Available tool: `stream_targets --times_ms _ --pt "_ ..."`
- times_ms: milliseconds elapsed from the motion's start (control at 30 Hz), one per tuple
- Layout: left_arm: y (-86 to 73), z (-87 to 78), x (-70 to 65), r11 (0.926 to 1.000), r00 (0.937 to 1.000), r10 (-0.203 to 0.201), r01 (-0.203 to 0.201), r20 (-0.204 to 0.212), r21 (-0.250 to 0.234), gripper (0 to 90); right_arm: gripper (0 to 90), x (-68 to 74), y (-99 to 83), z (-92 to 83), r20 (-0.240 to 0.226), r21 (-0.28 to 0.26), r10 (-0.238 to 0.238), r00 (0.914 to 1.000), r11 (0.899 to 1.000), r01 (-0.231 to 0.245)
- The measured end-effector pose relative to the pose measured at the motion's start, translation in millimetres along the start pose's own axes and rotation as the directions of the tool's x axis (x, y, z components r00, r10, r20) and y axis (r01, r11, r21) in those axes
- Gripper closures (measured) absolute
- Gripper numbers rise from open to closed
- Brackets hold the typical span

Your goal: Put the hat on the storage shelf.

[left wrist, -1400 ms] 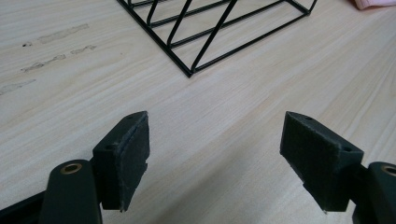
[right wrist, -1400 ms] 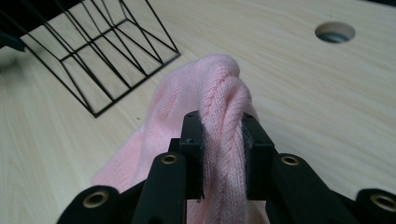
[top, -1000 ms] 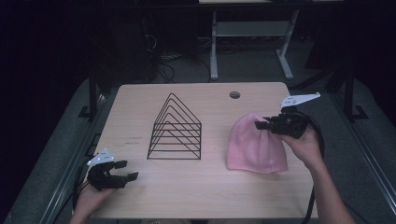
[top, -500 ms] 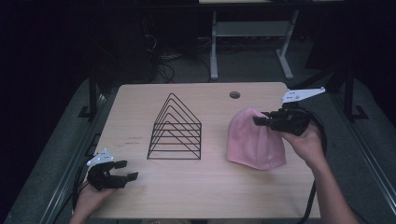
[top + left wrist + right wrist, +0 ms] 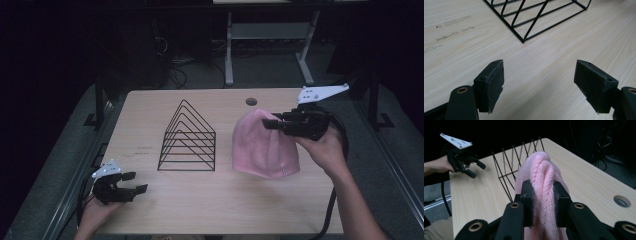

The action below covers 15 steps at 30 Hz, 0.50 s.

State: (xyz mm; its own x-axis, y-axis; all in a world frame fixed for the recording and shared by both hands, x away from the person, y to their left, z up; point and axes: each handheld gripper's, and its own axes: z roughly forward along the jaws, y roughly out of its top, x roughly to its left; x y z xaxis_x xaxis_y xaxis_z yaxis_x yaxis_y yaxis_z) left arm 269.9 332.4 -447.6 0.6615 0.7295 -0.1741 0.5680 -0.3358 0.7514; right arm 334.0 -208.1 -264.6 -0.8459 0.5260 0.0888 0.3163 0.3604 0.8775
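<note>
No writing or brand can be read on anything here; the pink hat carries a small pale tag near its brim, too small to read.

At the left near corner of the wooden counter (image 5: pixel 165 210), the left tool (image 5: pixel 131 183) is held by a hand (image 5: pixel 95 212) just above the surface. Its two jaws stand wide apart and hold nothing; in the left gripper view the bare wood lies between the dark pads (image 5: pixel 491 83), and a corner of the rack sits ahead of them. A grey three-cornered plate is on top of this tool.

In the middle of the counter stands a black wire rack (image 5: pixel 188 137), made of triangle frames in a row, upright and apart from both tools.

To the right of the rack is the pink knitted beanie (image 5: pixel 262 145). Its lower edge rests on the counter, and its top is lifted and tilted. The right tool (image 5: pixel 268 121) is clamped on a fold of the knit at the top of the beanie; in the right gripper view the twisted pink fabric (image 5: pixel 542 182) is squeezed between the two jaws. The right hand (image 5: pixel 325 147) holds this tool above the counter's right side. Behind the beanie, a round cable hole (image 5: pixel 251 101) is in the counter.
</note>
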Motion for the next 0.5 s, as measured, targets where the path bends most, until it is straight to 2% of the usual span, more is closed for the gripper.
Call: stream_targets --times_ms 500 --pt "-0.8 -1.2 1.7 1.0000 1.0000 -0.006 0.006 0.001 -0.006 23.6 74.2 13.6 31.2 1.1 -0.041 -0.038 -0.043 0.9982 0.998 0.041"
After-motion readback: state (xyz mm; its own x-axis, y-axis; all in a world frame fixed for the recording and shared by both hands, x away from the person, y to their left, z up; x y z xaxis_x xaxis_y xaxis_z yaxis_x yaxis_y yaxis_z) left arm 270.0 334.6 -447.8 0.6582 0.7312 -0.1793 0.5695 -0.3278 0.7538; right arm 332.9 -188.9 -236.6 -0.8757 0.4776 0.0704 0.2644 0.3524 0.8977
